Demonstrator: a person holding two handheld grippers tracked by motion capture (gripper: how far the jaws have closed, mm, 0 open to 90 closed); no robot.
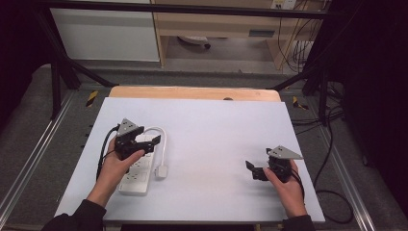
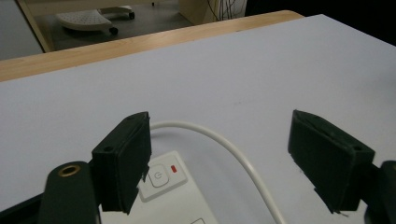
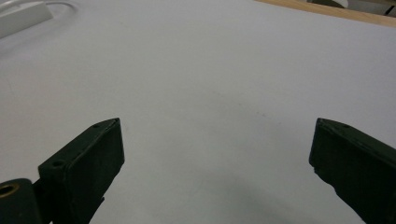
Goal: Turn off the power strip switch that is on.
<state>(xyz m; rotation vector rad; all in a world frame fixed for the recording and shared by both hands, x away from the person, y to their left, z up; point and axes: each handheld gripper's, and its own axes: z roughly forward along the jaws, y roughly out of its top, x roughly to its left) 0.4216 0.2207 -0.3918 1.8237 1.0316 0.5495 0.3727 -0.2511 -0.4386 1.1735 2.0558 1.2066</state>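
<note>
Left gripper (image 1: 146, 140) hovered over white power strip (image 1: 137, 168) at table's (image 1: 216, 120) 9 o'clock, jaws wide, empty. Right gripper (image 1: 254, 169) at 4 o'clock, wide, empty. Probably aiming for the switch (image 2: 159, 176); best to lower squarely, avoiding the cord (image 2: 224, 144).

A white power strip (image 1: 137, 171) lies flat on the pale counter (image 1: 216, 139), in its left half, nearer the near edge than the far one, its long side running roughly from near to far. Its top face shows several sockets, and at its far end sit a white power button (image 2: 159, 175) and a small red indicator (image 2: 174, 168). A white cord (image 1: 161, 139) loops out from that far end, curving right and back toward the near edge, ending in a white plug (image 1: 161, 171) lying just beside the strip's right side.
</note>
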